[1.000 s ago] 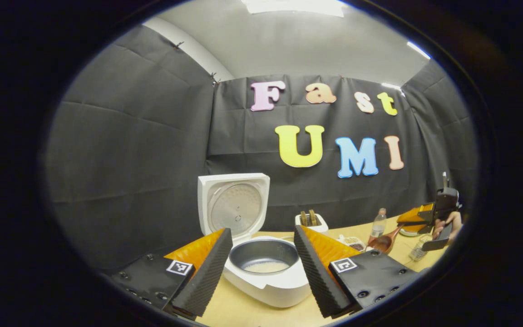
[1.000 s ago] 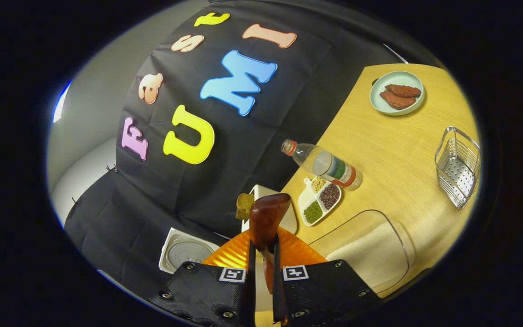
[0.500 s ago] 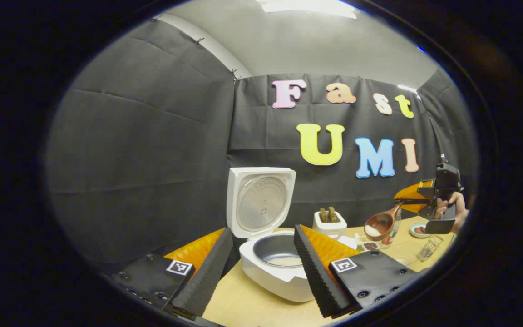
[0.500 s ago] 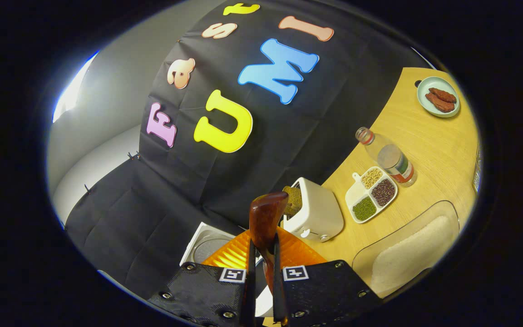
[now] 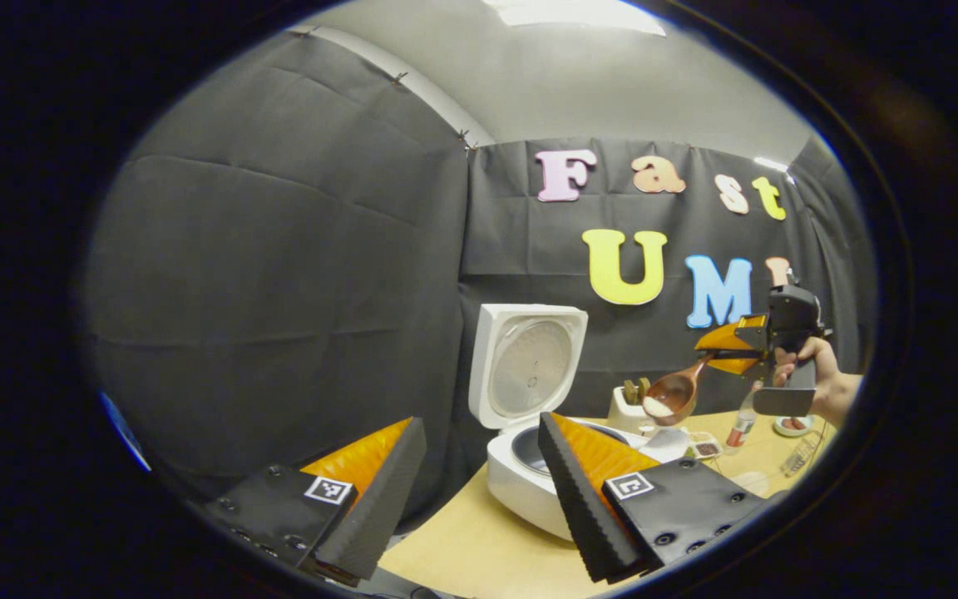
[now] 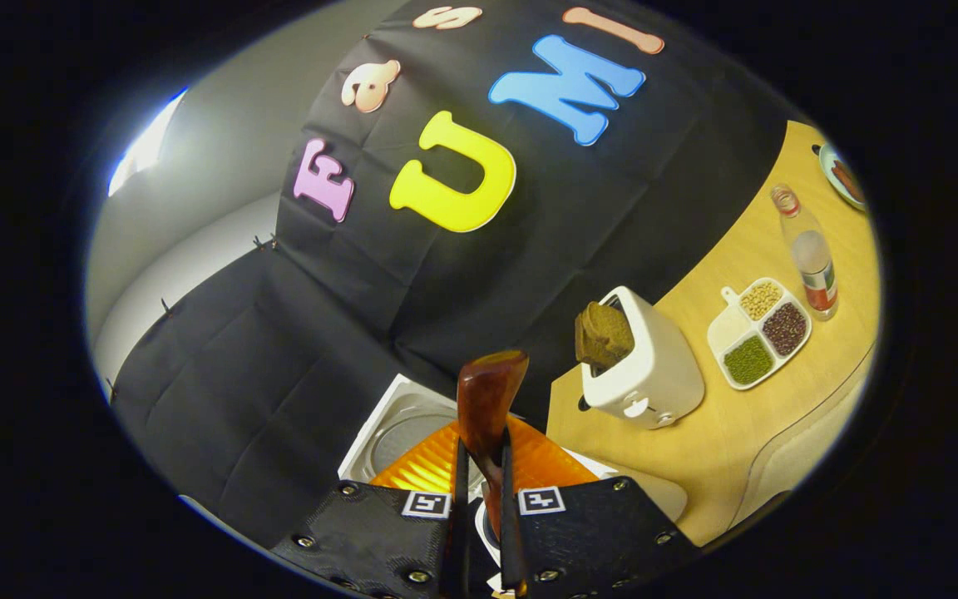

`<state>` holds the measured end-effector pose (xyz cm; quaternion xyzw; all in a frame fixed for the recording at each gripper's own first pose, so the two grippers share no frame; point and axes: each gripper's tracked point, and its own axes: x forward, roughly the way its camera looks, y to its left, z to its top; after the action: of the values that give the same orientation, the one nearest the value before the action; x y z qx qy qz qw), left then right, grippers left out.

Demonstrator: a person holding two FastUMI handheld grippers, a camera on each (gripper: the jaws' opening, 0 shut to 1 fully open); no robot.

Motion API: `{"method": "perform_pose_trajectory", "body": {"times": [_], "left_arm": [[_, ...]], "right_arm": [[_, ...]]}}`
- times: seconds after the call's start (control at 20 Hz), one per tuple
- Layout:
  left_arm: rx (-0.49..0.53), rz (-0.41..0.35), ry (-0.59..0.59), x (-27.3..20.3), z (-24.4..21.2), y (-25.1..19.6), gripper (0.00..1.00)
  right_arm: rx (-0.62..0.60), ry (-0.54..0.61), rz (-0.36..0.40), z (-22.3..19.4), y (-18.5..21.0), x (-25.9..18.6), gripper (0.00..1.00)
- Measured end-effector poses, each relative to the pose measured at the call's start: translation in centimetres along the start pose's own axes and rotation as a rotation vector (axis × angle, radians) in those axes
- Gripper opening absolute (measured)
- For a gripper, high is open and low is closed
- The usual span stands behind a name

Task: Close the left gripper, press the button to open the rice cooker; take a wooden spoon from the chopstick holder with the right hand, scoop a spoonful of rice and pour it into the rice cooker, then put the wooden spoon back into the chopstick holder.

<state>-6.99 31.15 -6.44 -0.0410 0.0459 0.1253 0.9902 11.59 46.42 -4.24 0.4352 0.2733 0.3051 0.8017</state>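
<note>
Rice sits as a small white heap in the bowl of the wooden spoon (image 5: 672, 398), which hangs in the air just right of the rice cooker (image 5: 529, 466) and a little above its open pot; half a second back the spoon was farther right, near the bottle (image 5: 740, 426), so the load has travelled toward the cooker and looks about ready to tip. Cooker lid (image 5: 529, 366) stands upright, so the button step is done; pouring and returning the spoon to the holder remain. Right gripper (image 5: 716, 351) clamps the spoon handle with both fingers pressed narrow on it, and its own view shows the handle (image 6: 486, 433) pinched between them, with the toaster (image 6: 641, 366) and the sectioned bean dish (image 6: 758, 333) now slid to the right side of that view. A hand (image 5: 812, 374) grips that tool from behind, held level and pointing left toward the pot. Left gripper (image 5: 479, 491) hovers low in front of the cooker with its fingers spread wide, holding nothing, the pot partly hidden behind one finger.
</note>
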Motion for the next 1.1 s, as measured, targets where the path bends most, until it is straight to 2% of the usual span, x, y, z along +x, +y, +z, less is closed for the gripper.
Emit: {"method": "perform_pose_trajectory", "body": {"times": [0.5, 0.8, 1.0, 1.1], "left_arm": [[-0.009, 0.056, -0.002, -1.9, 0.1, 2.8, 0.95], [-0.009, 0.077, 0.003, -2.9, -0.2, 3.4, 0.95], [-0.010, 0.076, 0.013, -3.3, -0.5, 3.1, 0.95], [-0.010, 0.071, 0.013, -3.2, -0.6, 2.8, 0.95]], "right_arm": [[-0.172, 0.121, 0.004, -8.2, 2.5, 8.7, 0.15], [-0.384, 0.196, -0.045, -11.8, 1.5, 11.3, 0.15], [-0.525, 0.198, -0.060, -11.9, 1.6, 11.3, 0.15], [-0.639, 0.189, -0.069, -11.6, 1.4, 11.3, 0.15]]}}
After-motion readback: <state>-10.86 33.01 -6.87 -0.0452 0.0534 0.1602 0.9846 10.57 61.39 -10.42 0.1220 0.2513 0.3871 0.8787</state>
